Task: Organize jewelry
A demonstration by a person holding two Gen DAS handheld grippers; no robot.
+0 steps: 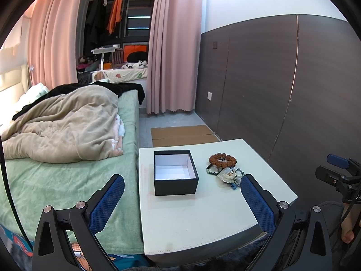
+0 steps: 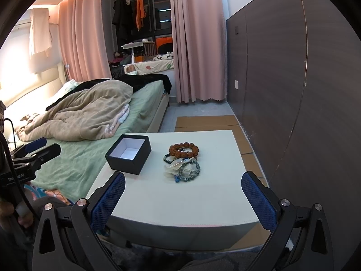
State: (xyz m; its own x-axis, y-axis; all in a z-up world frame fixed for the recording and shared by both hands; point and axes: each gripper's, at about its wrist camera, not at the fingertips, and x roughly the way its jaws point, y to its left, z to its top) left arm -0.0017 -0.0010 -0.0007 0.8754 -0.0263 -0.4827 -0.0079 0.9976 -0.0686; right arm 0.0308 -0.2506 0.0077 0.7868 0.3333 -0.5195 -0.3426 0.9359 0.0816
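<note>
Low white square table beside green-sheeted bed, both wrist views looking down on it. Open black square cardboard box with white lining sitting upright on left-centre of table, no lid visible, nothing visible inside. Just right of box, not touching it: small pile of jewelry. Brown chunky-bead bracelet at far end of pile; dark green-blue beaded bracelet and pale translucent shell-like piece overlapped toward near end, small metal bit on top too small to identify.

Left gripper, black frame with blue textured pads: fully spread, holding nothing, hovering over near edge of table; left pad over bed side, right pad just short of pile in left wrist view. Right gripper, same build: also spread wide, empty, above near table edge, roughly lined up with pile, well clear of it.

Each gripper visible from other camera at frame edge, off to table's side; part of a hand on right handle.

Background: beige crumpled duvet on bed, pink curtains, flattened cardboard on floor beyond table, dark wood-panel wall on right
</note>
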